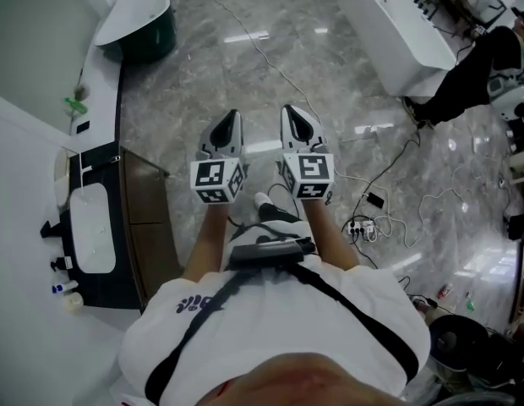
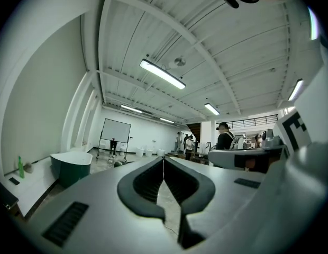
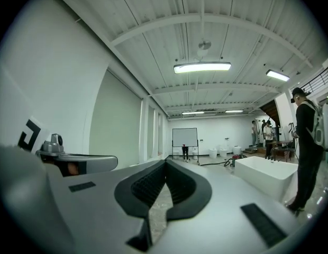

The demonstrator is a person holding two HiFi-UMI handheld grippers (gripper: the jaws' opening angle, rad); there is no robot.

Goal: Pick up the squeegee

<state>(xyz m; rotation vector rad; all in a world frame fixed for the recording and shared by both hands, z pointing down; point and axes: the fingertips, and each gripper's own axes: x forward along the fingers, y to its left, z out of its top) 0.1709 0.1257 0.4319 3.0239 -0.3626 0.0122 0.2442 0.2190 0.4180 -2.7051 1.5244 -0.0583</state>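
The grey plastic left gripper (image 1: 231, 115) and right gripper (image 1: 293, 110) each press their ribbed black pads (image 2: 148, 181) together on nothing. Their cubes carry black-and-white square markers and no readable words. Beyond the fingertips lies a glossy grey marble floor (image 1: 313, 66), and left of them a dark vanity with 1 white oblong basin (image 1: 93, 227). I can't make out the squeegee.

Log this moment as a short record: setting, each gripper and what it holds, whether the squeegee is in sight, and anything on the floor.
setting: showroom with grey marble floor
fixtures: vanity basin at left, green bathtub, white bathtub
left gripper: jaws together, nothing between them, pointing level
right gripper: jaws together, nothing between them, pointing level
squeegee: not visible in any view
floor clutter: power strip with trailing cables
others: person in black at right
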